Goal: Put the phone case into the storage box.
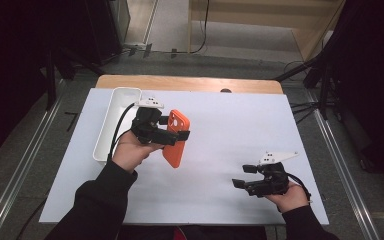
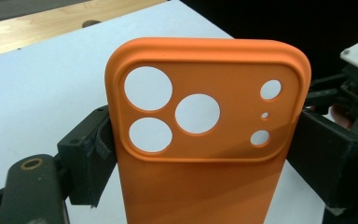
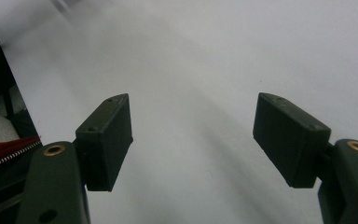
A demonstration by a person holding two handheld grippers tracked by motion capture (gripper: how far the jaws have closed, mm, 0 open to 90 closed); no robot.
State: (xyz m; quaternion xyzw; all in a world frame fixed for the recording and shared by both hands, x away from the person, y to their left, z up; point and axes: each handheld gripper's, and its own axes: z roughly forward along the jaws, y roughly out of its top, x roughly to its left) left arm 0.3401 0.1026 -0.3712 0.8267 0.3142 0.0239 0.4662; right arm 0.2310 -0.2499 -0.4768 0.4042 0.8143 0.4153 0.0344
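An orange phone case (image 1: 176,138) with round camera cut-outs hangs above the white table top, gripped across its width by my left gripper (image 1: 174,128). In the left gripper view the orange phone case (image 2: 205,154) stands upright between both pads, which press on its two side edges. My right gripper (image 1: 241,176) rests low at the front right of the table, jaws apart and pointing left. The right gripper view shows my right gripper (image 3: 193,140) open over bare white surface with nothing between the pads.
A long white tray (image 1: 111,122) lies along the left side of the white table top (image 1: 230,130). A wooden strip (image 1: 190,83) runs along the far edge. Dark stands and cables flank the table on the floor.
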